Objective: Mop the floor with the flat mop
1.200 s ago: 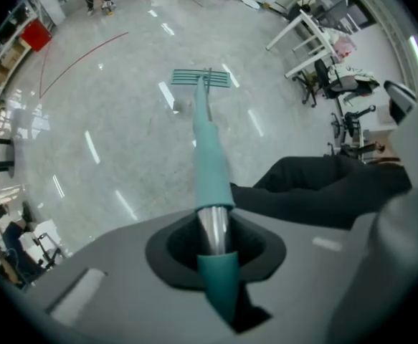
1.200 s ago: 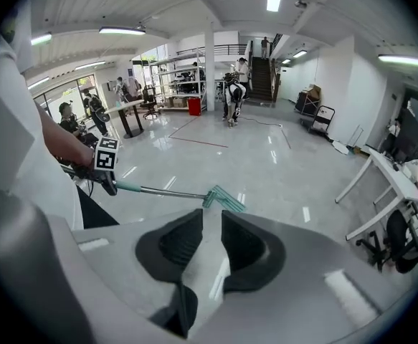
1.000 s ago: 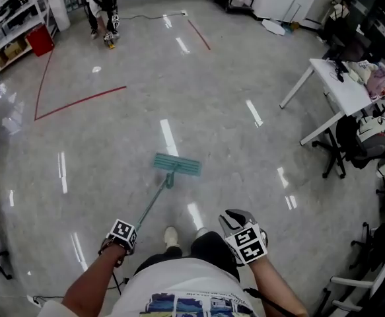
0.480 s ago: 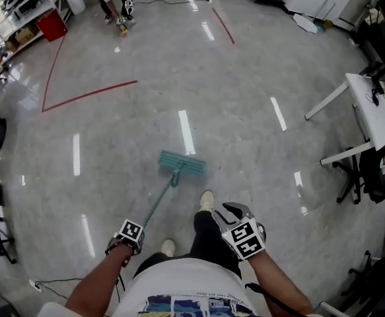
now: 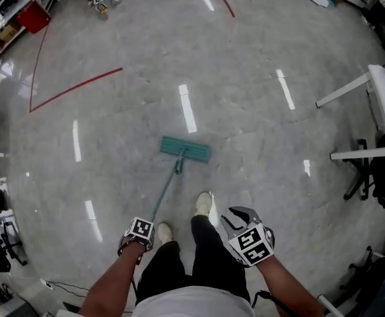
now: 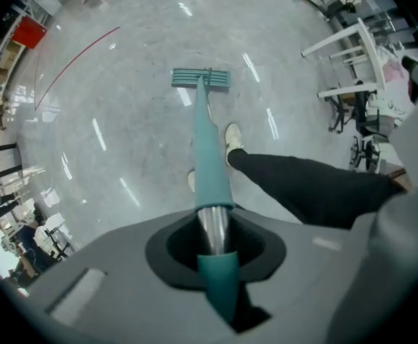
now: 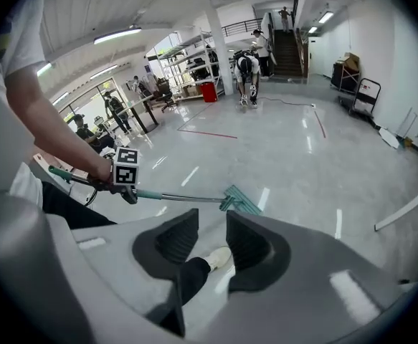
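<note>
Left gripper view: your left gripper (image 6: 216, 253) has its jaws clamped on the flat mop handle (image 6: 210, 149). The right gripper (image 7: 213, 244) has its jaws apart and empty. The mop head (image 5: 185, 148) lies flat on the floor (image 5: 265, 78) ahead of your feet (image 5: 204, 205). Mopping appears under way; the area already covered cannot be determined.

Flat mop (image 5: 185, 149) ahead of shoes (image 5: 204, 203)

The flat mop (image 5: 185, 149) rests head-down on the glossy grey floor (image 5: 258, 78), its handle slanting near and left to the left gripper (image 5: 138, 233). The right gripper (image 5: 238, 218) is off the handle, just right of the person's farther shoe (image 5: 205, 204). A red line (image 5: 73, 88) crosses the floor far left.
</note>
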The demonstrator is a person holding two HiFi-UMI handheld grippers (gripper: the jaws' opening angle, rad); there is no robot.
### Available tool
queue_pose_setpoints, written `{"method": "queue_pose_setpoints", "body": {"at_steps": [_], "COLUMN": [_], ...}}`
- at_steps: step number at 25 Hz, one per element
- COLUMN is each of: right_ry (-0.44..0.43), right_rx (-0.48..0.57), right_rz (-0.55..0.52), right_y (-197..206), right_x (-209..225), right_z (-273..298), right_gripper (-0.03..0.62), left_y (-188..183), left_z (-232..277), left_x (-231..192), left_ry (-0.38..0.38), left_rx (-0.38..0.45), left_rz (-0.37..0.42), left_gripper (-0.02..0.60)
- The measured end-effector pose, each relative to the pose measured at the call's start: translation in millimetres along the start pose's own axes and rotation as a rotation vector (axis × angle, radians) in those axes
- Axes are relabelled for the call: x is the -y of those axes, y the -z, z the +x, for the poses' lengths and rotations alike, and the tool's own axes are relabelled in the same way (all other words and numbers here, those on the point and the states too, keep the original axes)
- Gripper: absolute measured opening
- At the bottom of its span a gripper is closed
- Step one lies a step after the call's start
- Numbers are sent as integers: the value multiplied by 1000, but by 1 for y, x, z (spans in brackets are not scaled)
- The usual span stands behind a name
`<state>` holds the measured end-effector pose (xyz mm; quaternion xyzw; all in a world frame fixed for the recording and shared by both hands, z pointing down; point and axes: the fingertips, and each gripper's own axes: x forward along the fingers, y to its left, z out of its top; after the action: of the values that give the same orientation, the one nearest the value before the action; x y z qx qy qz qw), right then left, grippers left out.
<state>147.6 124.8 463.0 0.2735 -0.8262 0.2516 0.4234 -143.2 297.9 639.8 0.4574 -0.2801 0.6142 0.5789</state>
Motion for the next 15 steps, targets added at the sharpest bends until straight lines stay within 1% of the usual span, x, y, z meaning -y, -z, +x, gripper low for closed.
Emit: {"method": "queue_pose_setpoints", "body": {"at_steps": [3,5,7,10,12,15], "right_ry": [-22,-34,-49,-66,-65,-65], "right_rx": [-35,-39,-46,-66,-74,-79], "right_rz": [37,55,67,76,87,96], "right_y": [13,15,16,22,24,24], "right_x": [-3,-4,-8,-11,-8,-2], "right_z": [10,17,20,22,23,23], "right_gripper": [126,125,124,124,124,124], "left_y": [-17,-26,-25,-24,-31,-44], "left_z": [11,14,18,17,12,10], "left_x": [17,17,15,21,27,27], "left_ry": [43,37,25,48,68,76], "left_rx": [-11,2,11,16,28,17], "left_rz": [-37,-24,-25,-56,-54,-44], "left_gripper": [61,60,60,58,58,58]}}
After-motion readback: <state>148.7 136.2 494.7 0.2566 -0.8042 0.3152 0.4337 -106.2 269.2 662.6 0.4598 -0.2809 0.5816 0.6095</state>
